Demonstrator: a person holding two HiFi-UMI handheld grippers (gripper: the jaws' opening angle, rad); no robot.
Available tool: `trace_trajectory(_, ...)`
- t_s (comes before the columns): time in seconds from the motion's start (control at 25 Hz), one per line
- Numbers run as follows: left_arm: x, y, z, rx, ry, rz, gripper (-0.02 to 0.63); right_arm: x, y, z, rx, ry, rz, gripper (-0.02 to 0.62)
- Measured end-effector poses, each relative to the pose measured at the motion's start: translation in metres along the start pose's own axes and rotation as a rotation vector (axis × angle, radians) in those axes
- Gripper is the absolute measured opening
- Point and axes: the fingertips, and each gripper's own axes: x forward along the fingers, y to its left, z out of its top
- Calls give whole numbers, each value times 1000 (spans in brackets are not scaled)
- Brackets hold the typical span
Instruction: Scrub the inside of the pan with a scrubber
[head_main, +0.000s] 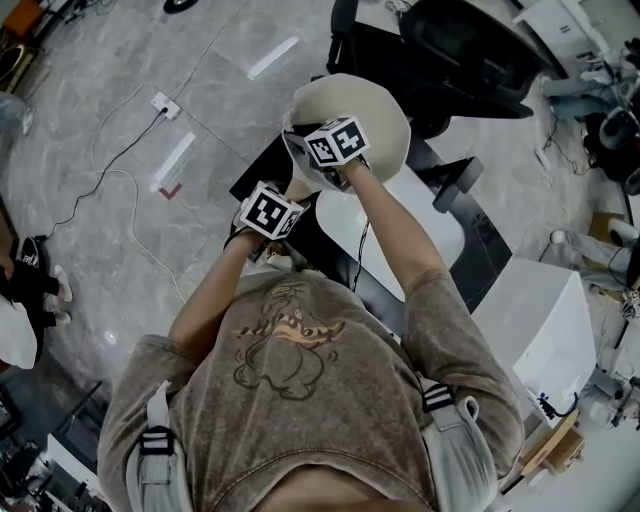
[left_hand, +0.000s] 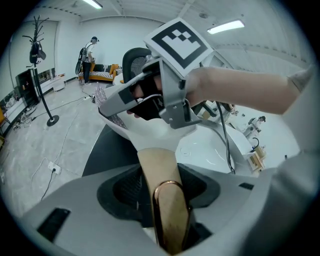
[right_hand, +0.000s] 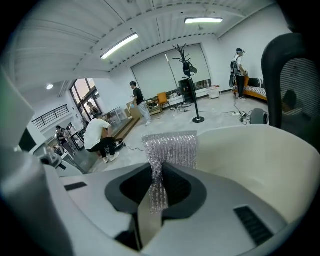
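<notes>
In the head view a cream pan (head_main: 375, 115) is held up in front of the person. Its tan handle (left_hand: 159, 167), with a copper hanging loop (left_hand: 170, 212), runs between the jaws of my left gripper (left_hand: 159, 182), which is shut on it. In that same view the left gripper (head_main: 270, 215) sits below and left of the pan. My right gripper (right_hand: 157, 187) is shut on a silvery mesh scrubber (right_hand: 170, 147), whose free end fans out over the pan's rim (right_hand: 250, 132). The right gripper (head_main: 335, 150) is at the pan's near side; from the left gripper view the right gripper (left_hand: 150, 97) reaches into the pan bowl (left_hand: 150, 135).
A white tabletop (head_main: 400, 235) on a dark base lies under the pan. A black office chair (head_main: 470, 50) stands beyond it, and a white box (head_main: 540, 320) to the right. A power strip (head_main: 165, 105) with its cable lies on the floor at left. People stand far off (right_hand: 137, 97).
</notes>
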Motion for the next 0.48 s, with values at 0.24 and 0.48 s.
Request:
trace_trajectory(0.24, -4, 0, 0, 7, -3, -6, 233, 11, -18, 2, 54, 12, -36, 81)
trace_trajectory(0.48, -2, 0, 1, 6, 5, -10, 233, 16, -45, 11, 76, -26, -109, 83)
